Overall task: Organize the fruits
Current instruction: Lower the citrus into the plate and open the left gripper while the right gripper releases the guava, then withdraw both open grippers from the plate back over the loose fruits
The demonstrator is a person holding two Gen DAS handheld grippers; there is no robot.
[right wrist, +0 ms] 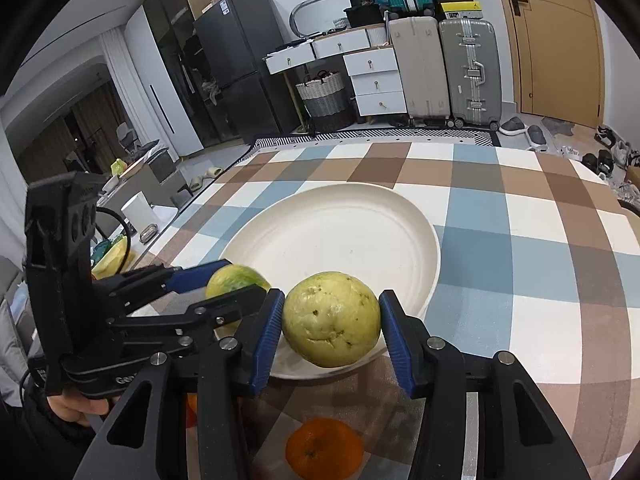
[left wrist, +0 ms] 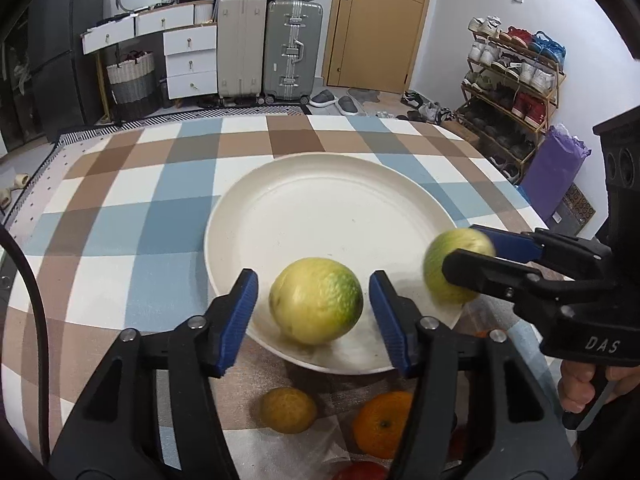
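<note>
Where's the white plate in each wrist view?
Left wrist: white plate fills the center, past the open left gripper.
Right wrist: white plate sits center, slightly left, beyond the right gripper.
Shared landmark: silver suitcase beside the door.

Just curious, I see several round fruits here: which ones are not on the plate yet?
The orange and the small yellowish fruit lie on the tablecloth, short of the plate. Both green-yellow fruits sit between tool fingers at the plate.
</note>
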